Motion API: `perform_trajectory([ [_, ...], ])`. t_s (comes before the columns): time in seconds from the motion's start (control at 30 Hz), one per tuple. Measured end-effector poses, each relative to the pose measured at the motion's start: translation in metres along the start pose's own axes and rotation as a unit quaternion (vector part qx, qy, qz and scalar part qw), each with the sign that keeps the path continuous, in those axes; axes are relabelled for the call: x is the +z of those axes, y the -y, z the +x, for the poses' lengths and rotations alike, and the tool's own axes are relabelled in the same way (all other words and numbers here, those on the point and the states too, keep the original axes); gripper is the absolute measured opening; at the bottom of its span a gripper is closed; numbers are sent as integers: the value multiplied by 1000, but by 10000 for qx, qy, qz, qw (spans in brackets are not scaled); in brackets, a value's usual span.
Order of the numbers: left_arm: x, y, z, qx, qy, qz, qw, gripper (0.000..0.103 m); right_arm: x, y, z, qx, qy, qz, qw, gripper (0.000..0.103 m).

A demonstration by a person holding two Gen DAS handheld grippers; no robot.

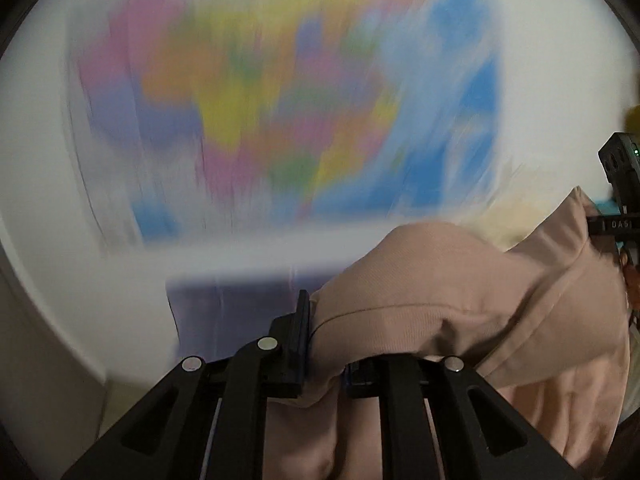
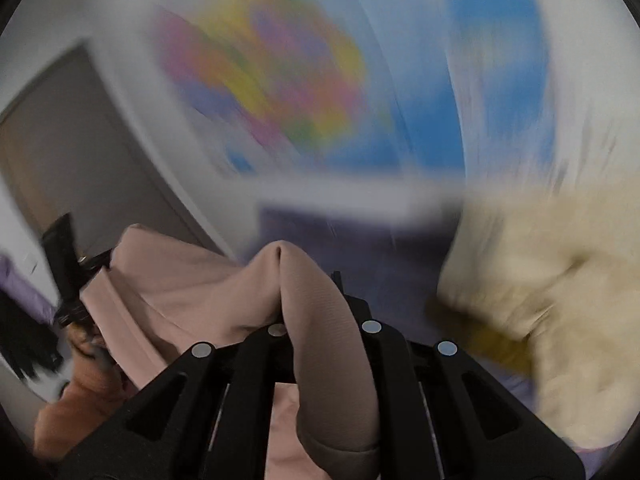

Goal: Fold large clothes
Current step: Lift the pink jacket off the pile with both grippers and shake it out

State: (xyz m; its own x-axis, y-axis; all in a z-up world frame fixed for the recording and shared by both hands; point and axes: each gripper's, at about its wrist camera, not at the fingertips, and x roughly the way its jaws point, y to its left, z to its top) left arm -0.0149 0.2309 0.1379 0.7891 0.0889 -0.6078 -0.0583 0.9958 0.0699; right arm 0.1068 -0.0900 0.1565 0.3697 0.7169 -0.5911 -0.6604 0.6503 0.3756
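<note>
While pinched, pink garment (image 1: 460,304) drapes between both hand-held grippers.

A big multicoloured wall map (image 1: 280,100) hung on the white wall (image 1: 560,40), smeared by motion blur, with blue along its right side. Below it lay a lavender surface (image 2: 360,248), possibly a bed. A cream fluffy heap (image 2: 540,280) sat at its right; a grey door (image 2: 80,152) stood left.
</note>
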Motion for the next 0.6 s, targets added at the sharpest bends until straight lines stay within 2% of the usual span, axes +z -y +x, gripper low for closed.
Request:
perform_trajectory([
  [0.07,-15,-13,72,-37,-718,-211,9972,11,-4,41,78,-106,-567,581,9966,7],
  [0.1,-20,-18,95,-29,-947,-330,9950,11,-9,58,118,-295,-932,652,9931,7],
  [0.17,-31,-26,151,50,-1378,-396,9897,11,-16,78,154,-540,-1166,826,9883,7],
  [0.23,-39,-33,183,38,-1652,-567,9846,12,-17,91,174,-675,-1275,834,9860,9],
  [0.27,-41,-35,196,-66,-1747,-524,9832,13,-17,93,176,-811,-1317,769,9850,18],
  [0.3,-43,-40,207,-22,-1846,-582,9811,19,-15,91,175,-1101,-1334,520,9836,26],
  [0.33,-45,-44,211,-17,-1900,-654,9796,20,-13,85,171,-1308,-1294,274,9826,38],
  [0.4,-45,-51,213,-198,-1915,-677,9790,24,-17,62,153,-1660,-1195,-458,9778,41],
  [0.43,-41,-53,213,-324,-1831,-638,9805,28,-17,57,150,-1827,-1135,-753,9737,46],
  [0.47,-40,-55,206,-429,-1688,-572,9831,31,-20,43,142,-2000,-1050,-1171,9671,58],
  [0.5,-40,-51,202,-510,-1557,-503,9852,39,-27,29,136,-2205,-947,-1635,9569,65],
  [0.53,-38,-52,192,-609,-1363,-404,9880,47,-33,18,132,-2432,-826,-2025,9450,78],
  [0.57,-36,-52,181,-652,-1155,-302,9907,48,-41,4,129,-2655,-695,-2482,9290,82],
  [0.6,-35,-51,170,-706,-958,-176,9927,51,-48,-3,131,-2728,-654,-2774,9189,81],
])
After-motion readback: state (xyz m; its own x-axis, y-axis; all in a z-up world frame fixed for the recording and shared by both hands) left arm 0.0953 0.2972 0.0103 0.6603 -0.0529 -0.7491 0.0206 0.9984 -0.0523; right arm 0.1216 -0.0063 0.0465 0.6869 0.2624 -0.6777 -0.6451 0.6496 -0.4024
